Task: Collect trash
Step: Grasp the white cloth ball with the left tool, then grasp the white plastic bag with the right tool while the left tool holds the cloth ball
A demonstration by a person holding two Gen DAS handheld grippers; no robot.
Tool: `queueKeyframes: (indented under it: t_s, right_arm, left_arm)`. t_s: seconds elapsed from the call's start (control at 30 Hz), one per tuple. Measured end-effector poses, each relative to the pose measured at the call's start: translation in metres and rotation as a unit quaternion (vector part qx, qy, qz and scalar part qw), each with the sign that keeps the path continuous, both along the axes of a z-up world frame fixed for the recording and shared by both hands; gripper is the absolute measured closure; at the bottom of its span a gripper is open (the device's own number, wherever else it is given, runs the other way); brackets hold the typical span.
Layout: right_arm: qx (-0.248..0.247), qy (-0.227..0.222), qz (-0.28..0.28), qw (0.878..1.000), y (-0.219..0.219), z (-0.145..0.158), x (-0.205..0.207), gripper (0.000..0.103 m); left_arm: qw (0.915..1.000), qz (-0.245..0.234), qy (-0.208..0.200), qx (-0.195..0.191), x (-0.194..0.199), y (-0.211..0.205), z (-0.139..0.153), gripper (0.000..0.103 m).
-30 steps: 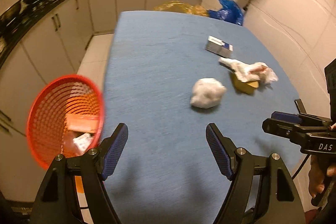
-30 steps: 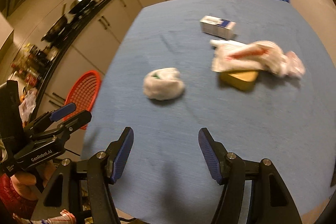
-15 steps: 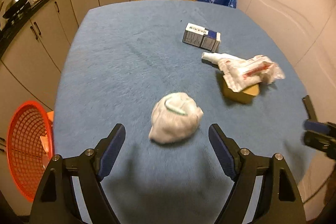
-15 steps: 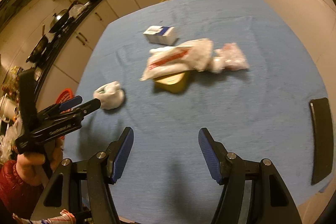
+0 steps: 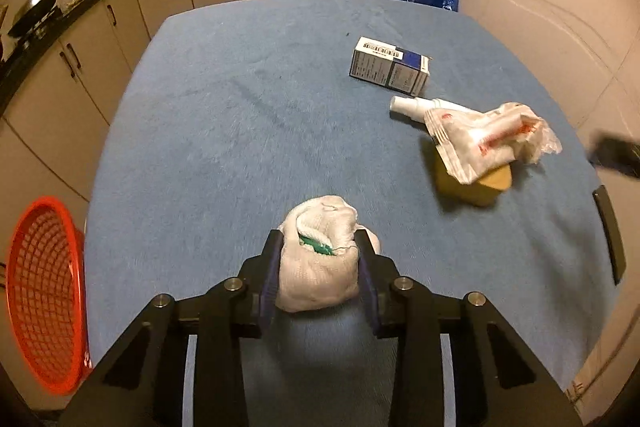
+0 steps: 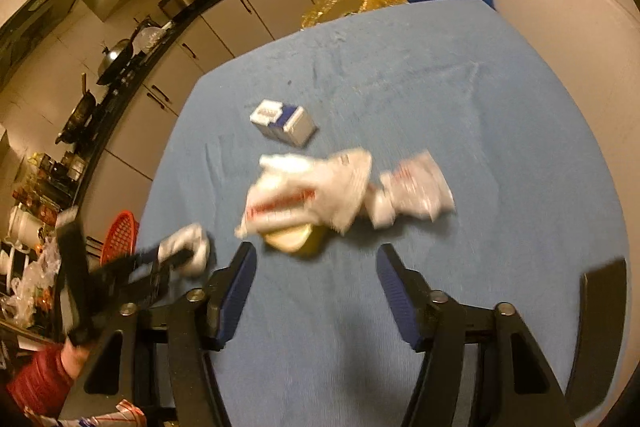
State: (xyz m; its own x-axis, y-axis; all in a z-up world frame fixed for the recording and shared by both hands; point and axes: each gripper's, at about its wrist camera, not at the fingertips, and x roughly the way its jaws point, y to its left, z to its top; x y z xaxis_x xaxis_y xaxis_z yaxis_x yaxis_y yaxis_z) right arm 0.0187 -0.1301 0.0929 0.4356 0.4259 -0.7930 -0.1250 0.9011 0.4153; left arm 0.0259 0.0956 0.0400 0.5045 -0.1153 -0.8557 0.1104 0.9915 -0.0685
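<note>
On the blue table (image 5: 240, 131), my left gripper (image 5: 319, 247) is closing on a crumpled white wad (image 5: 320, 259) with a green mark, and both pads press its sides. The same wad (image 6: 188, 251) shows in the right wrist view, gripped by the left gripper (image 6: 160, 263). My right gripper (image 6: 314, 259) hangs over the table with its jaws closing and nothing between them. Just beyond its fingers lie a white and red plastic wrapper (image 6: 312, 191) over a yellow block (image 6: 292, 237). The wrapper (image 5: 488, 139) and block (image 5: 476, 183) sit right of the wad.
A blue and white carton (image 5: 390, 67) and a white bottle (image 5: 412, 105) lie further back. A red mesh basket (image 5: 44, 291) stands on the floor off the table's left edge. A black flat object (image 5: 608, 227) lies at the right edge. Cabinets line the back and left.
My left gripper came down over the white wad and shut on it. My right gripper moved toward the wrapper and block, and its jaws narrowed.
</note>
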Motion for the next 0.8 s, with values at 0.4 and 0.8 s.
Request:
queueKeyframes:
  t_s: [0.4,0.8]
  right_arm:
    - [0.026,0.047,0.03,0.998,0.016,-0.04,0.08,0.074]
    - [-0.001,0.013,0.144,0.99,0.06,-0.02,-0.028,0.051]
  left_arm:
    - [0.9996,0.026,0.008,-0.005,-0.044,0.019,0.007,0.069]
    - [0.9993,0.028,0.012,-0.022,-0.04,0.03,0.002,0.069]
